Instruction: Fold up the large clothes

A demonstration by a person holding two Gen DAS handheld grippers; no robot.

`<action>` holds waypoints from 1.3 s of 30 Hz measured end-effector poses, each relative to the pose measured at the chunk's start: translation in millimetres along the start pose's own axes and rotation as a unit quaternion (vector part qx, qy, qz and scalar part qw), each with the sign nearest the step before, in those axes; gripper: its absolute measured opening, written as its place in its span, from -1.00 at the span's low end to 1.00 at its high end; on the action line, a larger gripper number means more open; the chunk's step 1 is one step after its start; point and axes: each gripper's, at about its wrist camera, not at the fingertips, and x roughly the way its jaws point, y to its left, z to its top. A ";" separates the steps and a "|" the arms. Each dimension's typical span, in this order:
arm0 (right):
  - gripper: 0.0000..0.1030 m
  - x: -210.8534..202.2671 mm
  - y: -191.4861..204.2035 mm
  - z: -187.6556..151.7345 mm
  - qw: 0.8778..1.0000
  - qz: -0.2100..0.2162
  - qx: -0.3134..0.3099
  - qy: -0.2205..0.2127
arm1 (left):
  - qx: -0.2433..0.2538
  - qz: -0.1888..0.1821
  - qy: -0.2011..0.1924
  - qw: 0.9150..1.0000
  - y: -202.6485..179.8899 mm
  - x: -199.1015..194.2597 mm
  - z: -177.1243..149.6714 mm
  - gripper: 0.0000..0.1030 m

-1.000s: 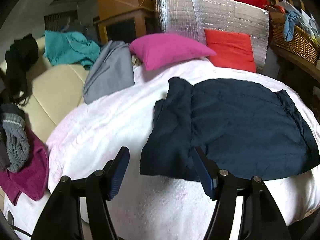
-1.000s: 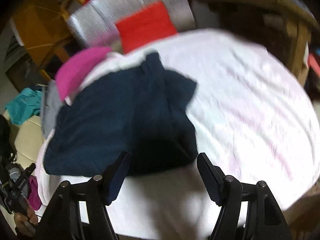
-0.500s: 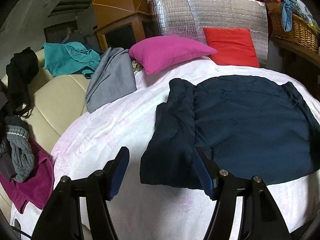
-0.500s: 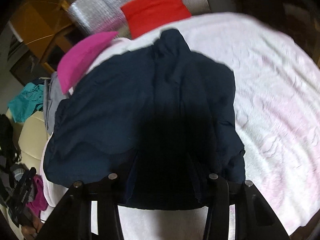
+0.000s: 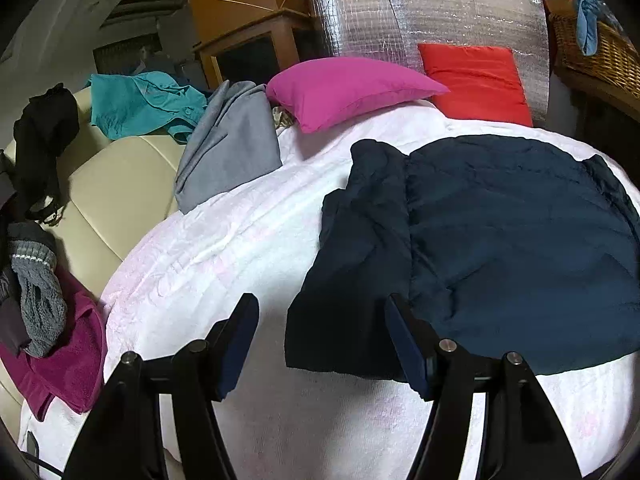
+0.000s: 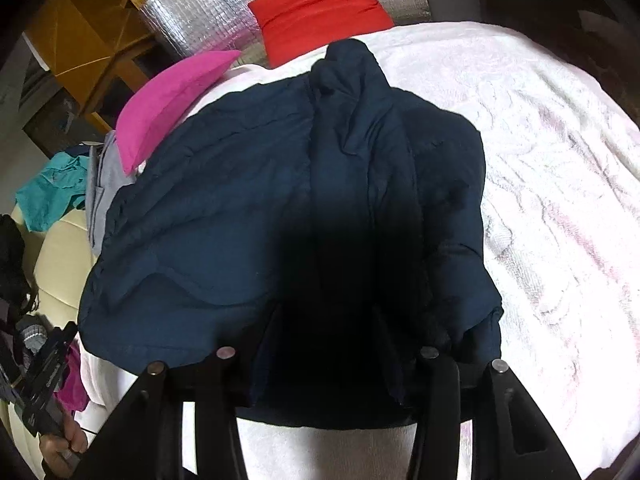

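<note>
Where navy jacket lies: pink pillow, grey garment beside.

no readable text, no labels, no brand marks, no numbers anywhere
</note>
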 end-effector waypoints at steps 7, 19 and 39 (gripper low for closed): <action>0.21 -41.8 23.6 -14.7 0.998 -0.010 -0.035 -0.052 | -0.014 -0.010 -0.009 1.000 0.1 -22.2 8.8 0.30; 0.68 -159.2 91.9 -40.3 0.977 -0.088 -0.098 -0.166 | -0.033 -0.016 -0.132 0.991 10.1 -162.2 46.5 0.87; 0.74 -223.4 154.7 -103.3 0.966 -0.092 -0.127 -0.206 | -0.060 -0.014 -0.151 0.987 23.1 -262.2 44.5 0.99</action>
